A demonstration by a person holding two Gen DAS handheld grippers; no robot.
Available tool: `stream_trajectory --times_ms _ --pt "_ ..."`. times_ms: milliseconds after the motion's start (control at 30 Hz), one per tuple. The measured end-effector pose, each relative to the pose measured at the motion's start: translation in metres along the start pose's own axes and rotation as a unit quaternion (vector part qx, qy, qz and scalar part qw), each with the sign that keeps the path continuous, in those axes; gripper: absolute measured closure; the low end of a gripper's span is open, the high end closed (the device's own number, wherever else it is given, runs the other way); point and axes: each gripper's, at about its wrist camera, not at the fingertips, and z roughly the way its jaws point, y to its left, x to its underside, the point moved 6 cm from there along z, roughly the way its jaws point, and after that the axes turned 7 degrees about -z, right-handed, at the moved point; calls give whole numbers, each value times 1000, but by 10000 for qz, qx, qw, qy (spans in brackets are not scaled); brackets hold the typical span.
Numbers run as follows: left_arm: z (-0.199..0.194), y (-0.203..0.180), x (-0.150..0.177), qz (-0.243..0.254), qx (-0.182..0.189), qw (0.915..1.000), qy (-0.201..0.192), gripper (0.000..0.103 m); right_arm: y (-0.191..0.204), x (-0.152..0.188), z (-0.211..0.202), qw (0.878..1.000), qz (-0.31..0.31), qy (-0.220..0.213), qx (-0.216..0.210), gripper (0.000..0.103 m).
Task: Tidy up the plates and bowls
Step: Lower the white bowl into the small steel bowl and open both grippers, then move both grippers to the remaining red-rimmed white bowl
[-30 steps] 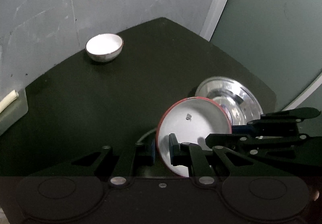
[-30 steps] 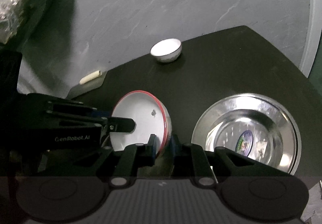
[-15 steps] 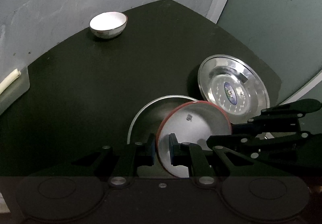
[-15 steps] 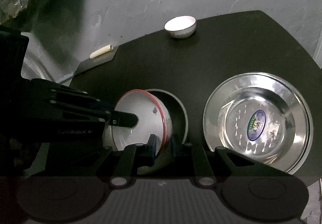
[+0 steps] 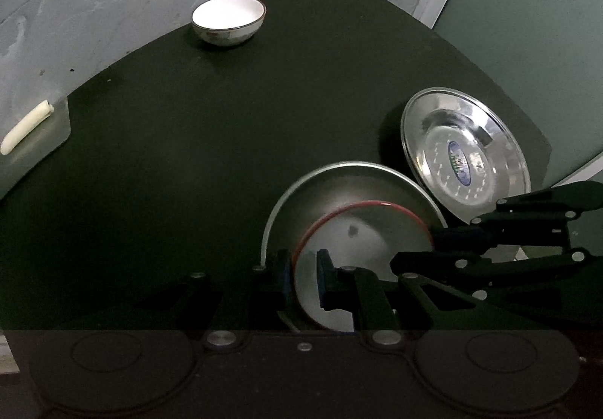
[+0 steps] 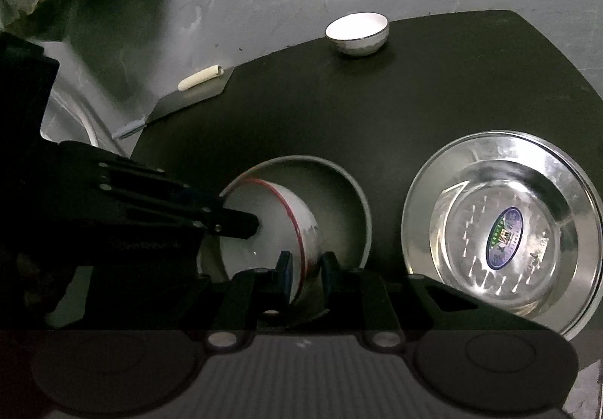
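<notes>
The red-rimmed bowl [image 6: 279, 230] is being nested, tilted, into the grey bowl [image 6: 339, 193] on the bench [image 5: 226, 117]. Both the left claw [image 5: 303, 274] and right claw [image 6: 304, 274] are pinching its rim. Next, I reckon, they need to let go gently.

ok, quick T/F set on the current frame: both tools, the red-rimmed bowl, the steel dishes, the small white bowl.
1. Both the left tool and the right tool grip the red-rimmed bowl. True.
2. The red-rimmed bowl is tilted over the dull grey dish. True.
3. The shiny steel plate is stacked under the red-rimmed bowl. False: it sits beside the grey dish, on the table.
4. The small white bowl lies upside down. False: it stands upright, opening up.
5. The shiny steel plate carries a sticker. True.
</notes>
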Motion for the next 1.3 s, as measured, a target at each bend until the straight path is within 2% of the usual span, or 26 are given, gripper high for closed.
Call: stream_trajectory --times_ms 600,1100,1133,1200,1267,1300 --pt "-2 -1 -6 -29 -69 10000 -32 86 -3 -2 -4 10000 -25 -74 26 77" --pt "-15 -1 -10 -172 -84 9997 -162 79 -7 -9 -17 9997 -90 -213 -43 74" --pt "-16 -1 -11 -184 -83 9996 -189 77 -7 -9 -18 9997 -90 -234 -39 73" --pt "-19 0 -14 -202 -136 9994 -253 64 -9 -11 -20 9996 -105 -276 -25 69" --pt "-23 2 -19 -214 -372 9983 -384 35 -12 -14 -22 9994 -110 -342 11 60" --pt "-26 3 -21 -225 -481 9975 -470 31 -14 -16 -23 9992 -107 -372 14 58"
